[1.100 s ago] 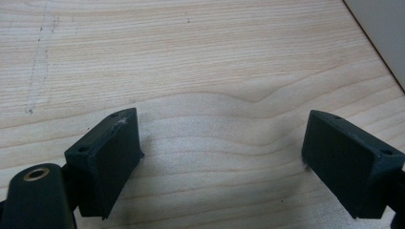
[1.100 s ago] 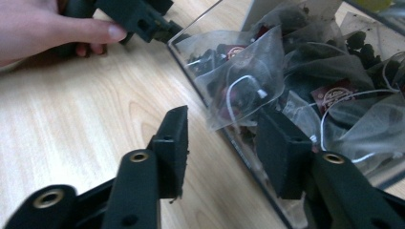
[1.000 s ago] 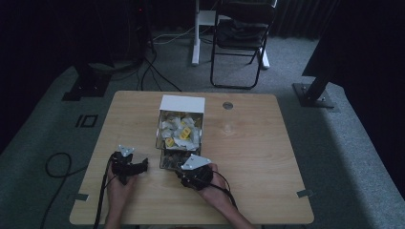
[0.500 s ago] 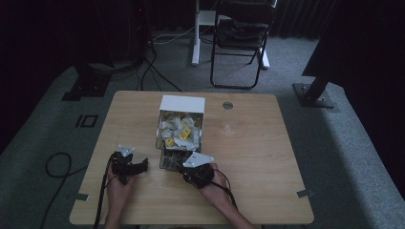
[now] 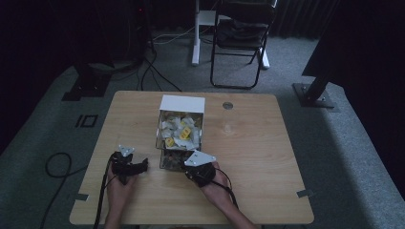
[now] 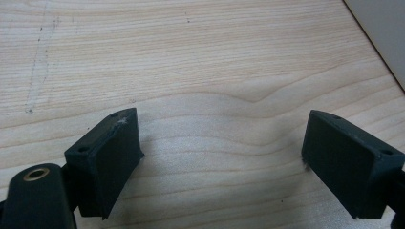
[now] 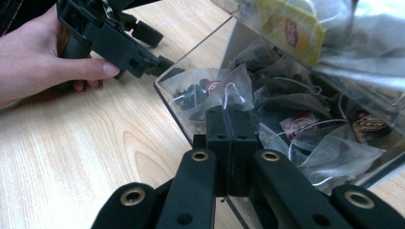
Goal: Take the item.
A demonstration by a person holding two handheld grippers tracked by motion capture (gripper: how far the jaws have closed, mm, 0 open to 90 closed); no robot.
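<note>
A dim studio or lab: grey carpet (image 5: 334,157), floor cables (image 5: 157,71), stand bases (image 5: 315,95), folding chair (image 5: 239,43).

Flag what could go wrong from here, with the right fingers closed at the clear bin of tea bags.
1. The right gripper has just been closing, and its fingers meet at a thin white string; whether they caught it is unclear, and a pull could slip off.
2. The tea bags lie tangled, so several may lift together.
3. The left gripper stands open over bare table, apart from the clear bin, so nothing steadies the bin.
</note>
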